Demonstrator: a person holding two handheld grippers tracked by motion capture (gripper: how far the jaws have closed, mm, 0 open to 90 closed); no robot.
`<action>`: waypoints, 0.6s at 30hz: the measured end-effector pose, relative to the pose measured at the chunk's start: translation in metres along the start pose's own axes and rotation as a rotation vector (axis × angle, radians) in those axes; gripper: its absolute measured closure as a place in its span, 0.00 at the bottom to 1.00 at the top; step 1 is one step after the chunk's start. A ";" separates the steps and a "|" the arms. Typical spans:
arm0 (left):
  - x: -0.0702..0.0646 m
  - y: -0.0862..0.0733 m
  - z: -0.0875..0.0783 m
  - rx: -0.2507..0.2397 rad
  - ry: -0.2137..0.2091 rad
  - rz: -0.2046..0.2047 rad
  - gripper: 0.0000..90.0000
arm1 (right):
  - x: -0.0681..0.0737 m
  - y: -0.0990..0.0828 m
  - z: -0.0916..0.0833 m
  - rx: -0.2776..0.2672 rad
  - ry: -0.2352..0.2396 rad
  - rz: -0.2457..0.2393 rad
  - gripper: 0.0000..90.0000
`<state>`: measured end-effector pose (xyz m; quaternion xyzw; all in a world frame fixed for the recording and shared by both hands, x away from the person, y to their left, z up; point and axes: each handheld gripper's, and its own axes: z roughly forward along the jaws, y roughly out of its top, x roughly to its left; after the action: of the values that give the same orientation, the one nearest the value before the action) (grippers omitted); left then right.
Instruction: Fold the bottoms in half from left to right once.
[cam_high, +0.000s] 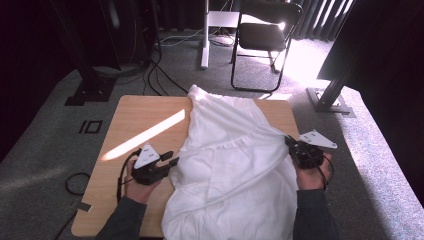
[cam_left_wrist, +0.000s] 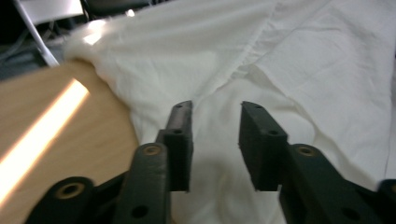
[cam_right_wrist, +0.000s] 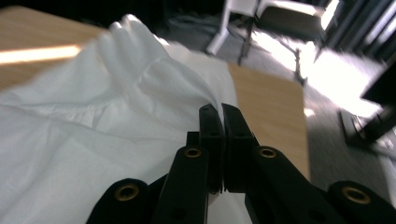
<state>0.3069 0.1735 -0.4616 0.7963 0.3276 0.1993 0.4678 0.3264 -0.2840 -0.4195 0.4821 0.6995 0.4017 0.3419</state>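
Two black two-jaw tongs work a large white crumpled cloth (cam_high: 235, 160) that covers the middle and right of the light wooden bench (cam_high: 135, 115) and hangs over its near edge. From the high view, the left tongs (cam_high: 172, 159) sit at the cloth's left border, held in the person's left hand (cam_high: 137, 187), while the right tongs (cam_high: 289, 142) sit at the cloth's right border in the right hand (cam_high: 310, 176); a taut ridge of fabric runs from the right tongs across the cloth toward the left.

The left gripper view adds what the high view cannot settle: the left tongs (cam_left_wrist: 215, 140) stand released, jaws apart with a clear gap, the white cloth (cam_left_wrist: 289, 70) lying beyond and beneath them, not pinched. A seam and a fold cross the fabric ahead, and a bright strip of sunlight (cam_left_wrist: 42, 126) lies on the bare wood to the side.

The right gripper view shows the right tongs (cam_right_wrist: 222, 140) clenched, jaws pressed together on a thin edge of the cloth (cam_right_wrist: 93, 135), which fans out from the tips. Beyond it appear the far right corner of the bench (cam_right_wrist: 275, 102) and the grey carpet.

The high view alone shows the black folding chair (cam_high: 265, 35) standing on the carpet well beyond the bench.
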 end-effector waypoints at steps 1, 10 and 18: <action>-0.002 -0.004 0.010 0.027 -0.006 -0.002 0.65 | -0.010 -0.009 0.007 0.036 -0.011 0.013 0.98; -0.015 -0.037 0.089 0.237 0.028 -0.039 0.50 | -0.047 -0.086 0.065 0.278 -0.006 0.096 0.98; -0.007 -0.045 0.100 0.284 0.086 -0.007 0.87 | -0.040 -0.102 0.086 0.378 -0.022 0.072 0.96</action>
<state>0.3492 0.1231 -0.5492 0.8441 0.3748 0.1833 0.3367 0.3722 -0.3232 -0.5450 0.5670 0.7409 0.2698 0.2384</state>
